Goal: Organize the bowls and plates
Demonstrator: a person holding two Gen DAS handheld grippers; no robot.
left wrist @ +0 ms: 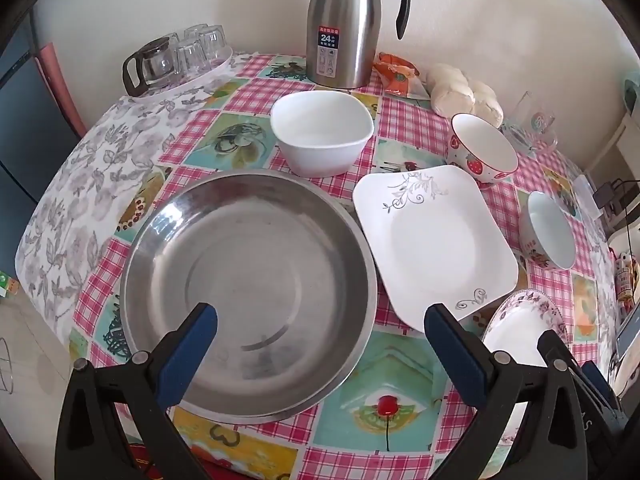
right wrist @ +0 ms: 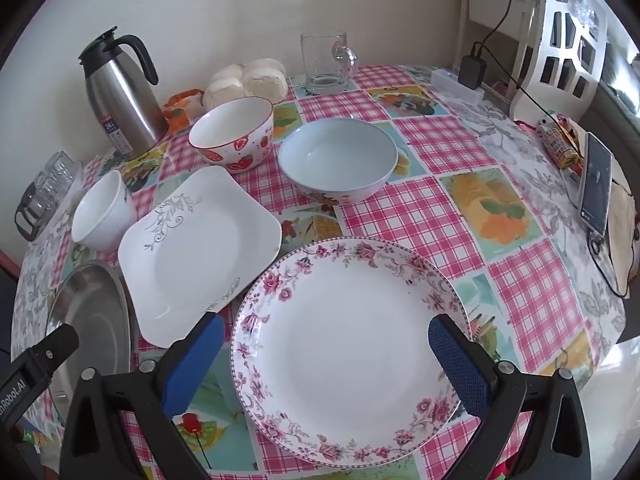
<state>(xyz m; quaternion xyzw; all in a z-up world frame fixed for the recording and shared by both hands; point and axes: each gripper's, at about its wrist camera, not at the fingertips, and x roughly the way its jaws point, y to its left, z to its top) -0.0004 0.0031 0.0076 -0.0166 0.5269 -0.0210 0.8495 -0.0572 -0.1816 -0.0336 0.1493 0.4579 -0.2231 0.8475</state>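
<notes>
A large steel basin (left wrist: pixel 248 292) lies under my left gripper (left wrist: pixel 320 316), which hangs open above its near rim with nothing held. Beyond it stand a plain white bowl (left wrist: pixel 322 132), a square white plate (left wrist: pixel 434 240), a strawberry bowl (left wrist: pixel 482 148) and a pale blue bowl (left wrist: pixel 546 236). My right gripper (right wrist: pixel 326 330) is open over a round floral plate (right wrist: pixel 348 344), pads apart from it. The right wrist view also holds the square plate (right wrist: pixel 200 252), the blue bowl (right wrist: pixel 338 160), the strawberry bowl (right wrist: pixel 232 132), the white bowl (right wrist: pixel 102 212) and the basin (right wrist: pixel 96 312).
A steel thermos jug (left wrist: pixel 344 24) stands at the back by buns (left wrist: pixel 464 92) and an orange packet (left wrist: pixel 396 74). A tray of glasses (left wrist: pixel 180 60) sits back left. A glass mug (right wrist: pixel 326 62), a phone (right wrist: pixel 596 184) and charger cables (right wrist: pixel 472 72) lie right.
</notes>
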